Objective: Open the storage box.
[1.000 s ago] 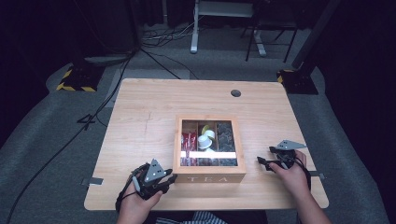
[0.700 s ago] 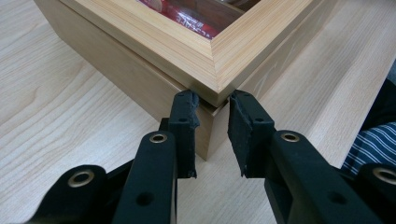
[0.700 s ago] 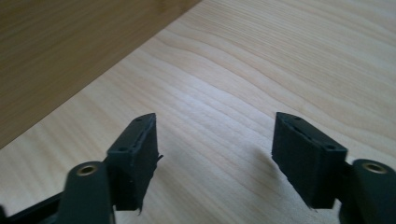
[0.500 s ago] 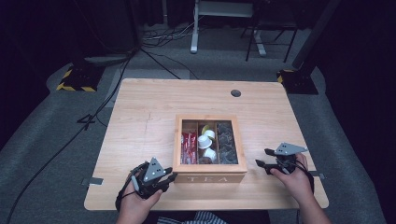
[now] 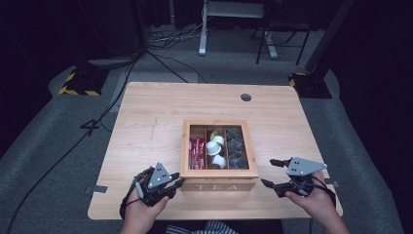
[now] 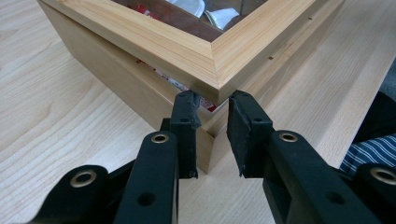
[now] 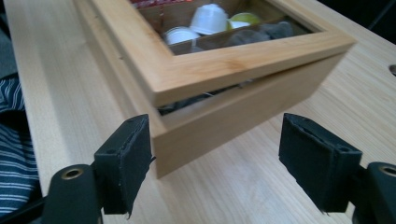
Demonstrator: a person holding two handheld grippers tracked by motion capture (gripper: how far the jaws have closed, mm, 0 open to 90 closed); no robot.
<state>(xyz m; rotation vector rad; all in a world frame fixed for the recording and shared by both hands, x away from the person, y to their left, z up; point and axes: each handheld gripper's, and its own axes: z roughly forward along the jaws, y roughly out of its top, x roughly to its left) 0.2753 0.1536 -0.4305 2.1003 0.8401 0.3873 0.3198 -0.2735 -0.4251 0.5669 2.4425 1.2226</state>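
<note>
A wooden tea box (image 5: 219,174) with a windowed lid sits mid-table, holding red packets (image 5: 197,152), white capsules (image 5: 214,148) and dark sachets (image 5: 236,146). Its lid (image 7: 224,65) stands slightly ajar at the front. My left gripper (image 5: 178,183) is shut on the front left corner of the box's base (image 6: 208,149), just under the raised lid (image 6: 140,42). My right gripper (image 5: 269,172) hovers right of the box's front right corner. Its jaws have just been opening and stand wide, and in the right gripper view (image 7: 215,163) its pads press on nothing.
The light wooden table (image 5: 146,126) has a round cable hole (image 5: 246,97) at the back right. Cables and yellow-black blocks (image 5: 77,84) lie on the grey floor behind. Striped clothing (image 5: 214,228) shows at the near edge.
My right gripper has lifted off the table and shifted a little beside the box. The left gripper has stayed at the box's front left corner.
</note>
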